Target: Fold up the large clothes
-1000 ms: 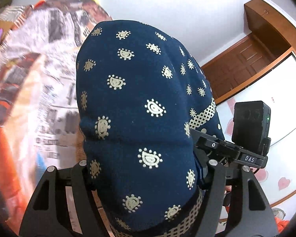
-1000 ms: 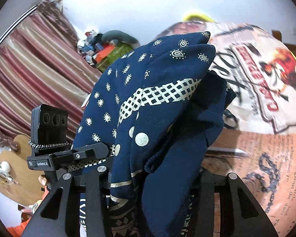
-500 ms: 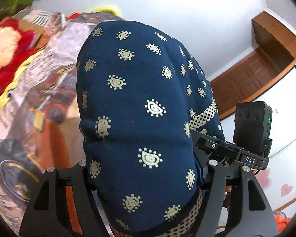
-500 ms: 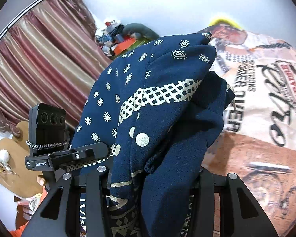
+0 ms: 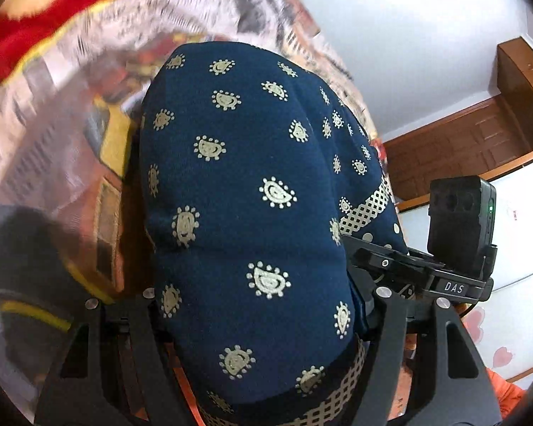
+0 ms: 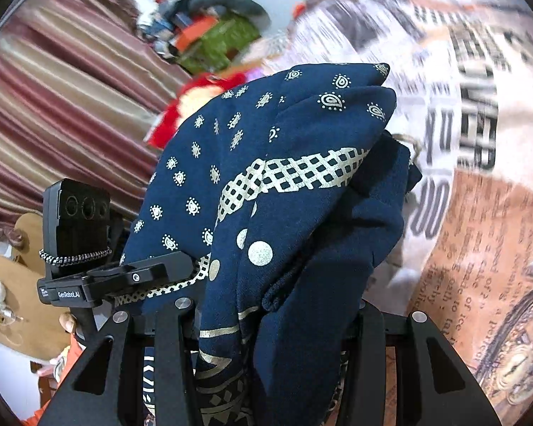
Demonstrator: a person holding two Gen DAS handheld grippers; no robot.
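Left wrist view is filled by a bunched navy garment printed with cream paisley motifs, bulging up from the centre to the lower edge of the frame. The left hand-held gripper has the cloth wedged between its two black fingers, jaws held fairly wide around the thick bundle. At right centre, only this view shows the other unit's black camera box, with a brown wooden door and white wall behind it. A red plush toy lies blurred in the upper left, on a printed bedspread.

Right wrist view shows the same garment from its other side, revealing a cream checked band and large dots that are barely seen from the left. The right hand-held gripper is clamped on folded layers of it, jaws narrower. Only here appear the striped maroon curtain at upper left, a heap of clothes at top centre, and the bedspread's lettering at right.
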